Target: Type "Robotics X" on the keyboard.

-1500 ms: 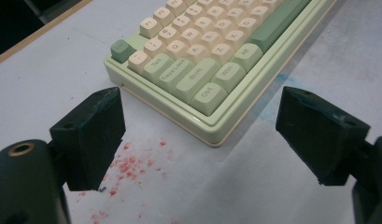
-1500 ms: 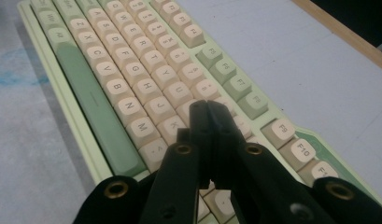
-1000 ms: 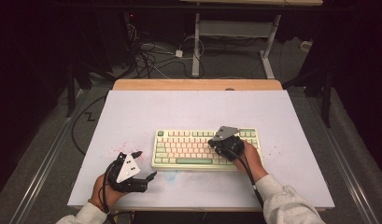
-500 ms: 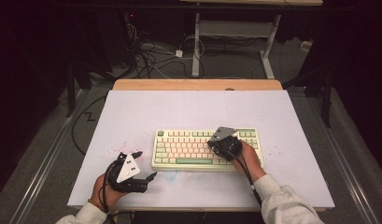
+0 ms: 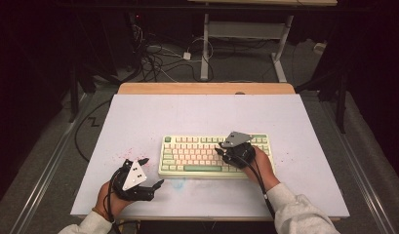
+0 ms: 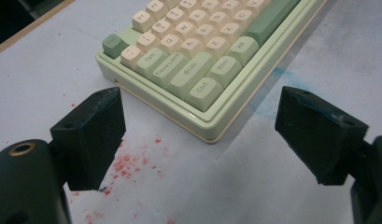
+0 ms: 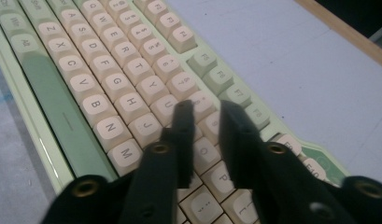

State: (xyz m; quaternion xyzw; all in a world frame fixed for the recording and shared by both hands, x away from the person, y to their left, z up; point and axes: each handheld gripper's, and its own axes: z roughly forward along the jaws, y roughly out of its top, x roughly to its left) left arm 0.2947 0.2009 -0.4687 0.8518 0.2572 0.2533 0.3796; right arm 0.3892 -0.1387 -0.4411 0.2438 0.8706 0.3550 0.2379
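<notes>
My right gripper (image 7: 205,112) hangs over the keyboard (image 5: 214,152), jaws just eased a crack apart, nothing between them, tips above the I key (image 7: 201,103). Slightly off, they could catch neighbouring keys. My left gripper (image 6: 198,135) waits released, the keyboard's corner just ahead.

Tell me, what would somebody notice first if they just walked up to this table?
Probably the pale green and cream keyboard, lying flat near the middle of the white table. Next, the right gripper hanging just over its keys, fingers a little apart with nothing between them; they have just been opening. The left gripper waits wide open off the keyboard's left corner, above some red specks on the table.
</notes>
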